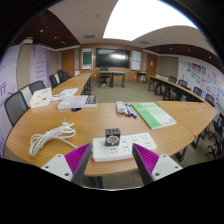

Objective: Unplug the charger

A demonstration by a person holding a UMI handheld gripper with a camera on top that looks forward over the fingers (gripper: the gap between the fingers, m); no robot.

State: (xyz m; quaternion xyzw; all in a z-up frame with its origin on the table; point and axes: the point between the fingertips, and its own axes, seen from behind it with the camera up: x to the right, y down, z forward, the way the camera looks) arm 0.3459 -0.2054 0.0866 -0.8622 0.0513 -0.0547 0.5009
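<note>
A white power strip (122, 145) lies near the front edge of the wooden table (95, 118). A small dark charger (113, 135) is plugged into its top, standing upright. A coiled white cable (52, 136) lies on the table to the left of the strip. My gripper (112, 160) is open, its purple pads (78, 156) spread wide on either side, just short of the strip. The strip and charger sit ahead of and between the fingers, untouched.
A green sheet (153, 114) and some pens (127, 108) lie on the table beyond the strip. Papers and a white object (72, 99) lie to the back left. Chairs (17, 103) line the left side. More tables and a screen (111, 58) stand at the far wall.
</note>
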